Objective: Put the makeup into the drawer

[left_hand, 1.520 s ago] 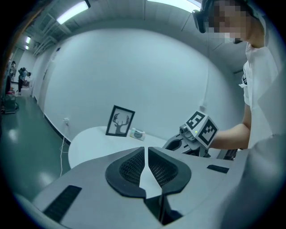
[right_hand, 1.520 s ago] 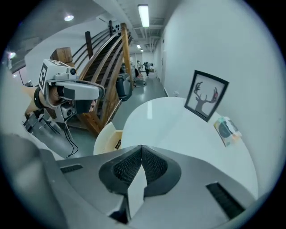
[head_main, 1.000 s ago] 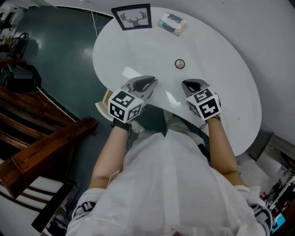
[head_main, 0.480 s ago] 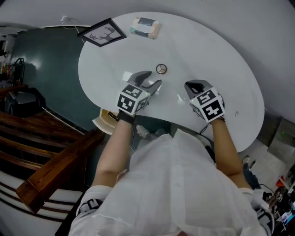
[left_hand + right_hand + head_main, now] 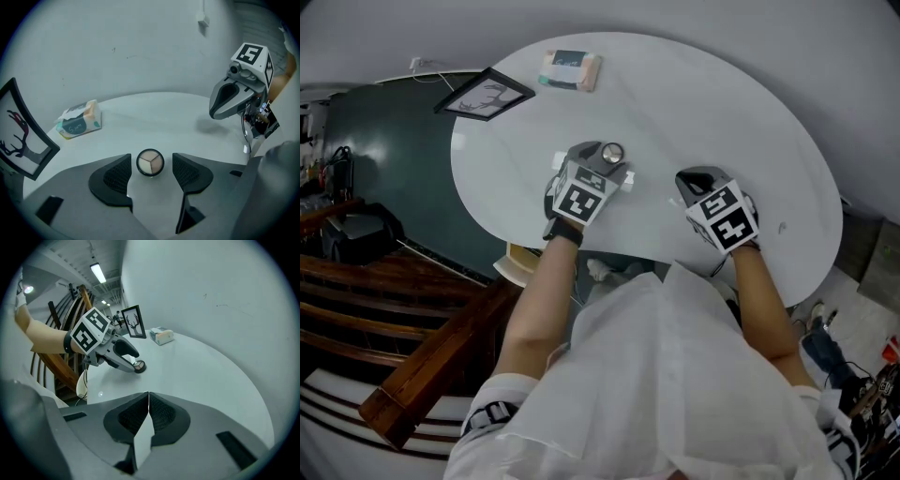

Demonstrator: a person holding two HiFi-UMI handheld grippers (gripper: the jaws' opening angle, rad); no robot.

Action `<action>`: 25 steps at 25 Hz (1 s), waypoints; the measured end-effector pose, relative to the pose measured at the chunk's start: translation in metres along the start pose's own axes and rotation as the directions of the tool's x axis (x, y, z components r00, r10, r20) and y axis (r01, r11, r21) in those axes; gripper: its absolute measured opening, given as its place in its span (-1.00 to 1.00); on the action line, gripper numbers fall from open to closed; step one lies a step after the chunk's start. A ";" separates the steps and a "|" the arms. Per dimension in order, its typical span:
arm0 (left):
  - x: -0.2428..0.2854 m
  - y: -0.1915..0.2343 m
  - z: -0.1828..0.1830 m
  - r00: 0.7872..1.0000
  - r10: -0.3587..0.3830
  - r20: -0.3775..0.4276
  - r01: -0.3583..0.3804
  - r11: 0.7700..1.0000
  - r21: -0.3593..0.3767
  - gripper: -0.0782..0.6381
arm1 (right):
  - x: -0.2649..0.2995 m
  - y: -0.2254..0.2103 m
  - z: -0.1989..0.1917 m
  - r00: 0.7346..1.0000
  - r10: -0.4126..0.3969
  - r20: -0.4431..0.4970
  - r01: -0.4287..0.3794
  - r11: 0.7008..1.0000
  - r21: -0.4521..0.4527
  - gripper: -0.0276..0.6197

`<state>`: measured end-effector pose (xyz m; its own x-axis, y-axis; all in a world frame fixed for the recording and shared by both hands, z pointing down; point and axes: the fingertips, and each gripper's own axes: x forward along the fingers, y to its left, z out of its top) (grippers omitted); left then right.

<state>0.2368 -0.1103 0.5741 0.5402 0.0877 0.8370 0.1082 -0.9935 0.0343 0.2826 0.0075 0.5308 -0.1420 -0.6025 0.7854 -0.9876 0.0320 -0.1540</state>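
Makeup compact (image 5: pixel 150 162), likely light, rigid and slick, lies left of centre on the desk (image 5: pixel 722 112) between the 2 just-opened, wide-spread fingers (image 5: pixel 115 174) of the left gripper (image 5: pixel 150 165), untouched; its round rim looks the place to pinch. Right gripper (image 5: pixel 147 414): closed, empty.

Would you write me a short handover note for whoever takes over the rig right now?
Left hand-held gripper: open, jaws just been opening; the round makeup compact lies between them on the white table, pads not touching it.
Right hand-held gripper: shut, empty, over the table.
Drawer: what looks like it shows open under the table's near left edge.
Done: nothing stowed.
Left: grip the compact, carry it to the drawer.
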 end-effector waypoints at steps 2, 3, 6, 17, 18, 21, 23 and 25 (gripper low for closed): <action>0.005 0.001 -0.001 1.000 0.007 -0.029 -0.006 1.000 0.013 -0.04 | 0.000 -0.002 -0.001 1.000 0.001 0.003 -0.001 1.000 0.007 -0.88; 0.008 0.002 -0.003 0.999 0.007 -0.043 -0.006 1.000 0.017 -0.04 | 0.000 -0.002 -0.001 1.000 0.002 0.005 -0.002 1.000 0.010 -0.88; 0.015 0.001 -0.007 0.997 0.005 -0.077 -0.003 1.000 0.027 -0.04 | 0.002 -0.006 -0.001 1.000 0.001 0.011 -0.001 1.000 0.013 -0.88; 0.022 -0.002 -0.013 0.993 0.015 -0.117 -0.010 0.999 0.047 -0.16 | 0.000 -0.010 0.001 1.000 -0.003 0.006 0.003 1.000 0.024 -0.88; 0.020 -0.003 -0.014 0.994 0.013 -0.113 -0.008 0.999 0.044 -0.16 | -0.001 -0.009 0.000 1.000 -0.004 0.005 0.004 1.000 0.023 -0.88; 0.008 -0.006 -0.016 0.996 0.007 -0.092 -0.005 1.000 0.023 -0.16 | -0.002 0.000 0.001 1.000 -0.003 0.000 0.003 1.000 0.009 -0.88; -0.003 -0.007 -0.019 0.997 0.011 -0.075 -0.011 1.000 -0.002 -0.16 | 0.000 0.008 0.003 1.000 0.008 -0.003 -0.008 1.000 -0.009 -0.88; -0.014 -0.007 -0.027 0.998 0.020 -0.064 -0.022 0.999 -0.024 -0.16 | 0.004 0.019 0.007 1.000 0.023 -0.003 -0.023 0.999 -0.028 -0.88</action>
<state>0.2061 -0.1066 0.5763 0.4881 0.0631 0.8705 0.0766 -0.9966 0.0293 0.2638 0.0000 0.5270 -0.1652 -0.5991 0.7835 -0.9855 0.0688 -0.1552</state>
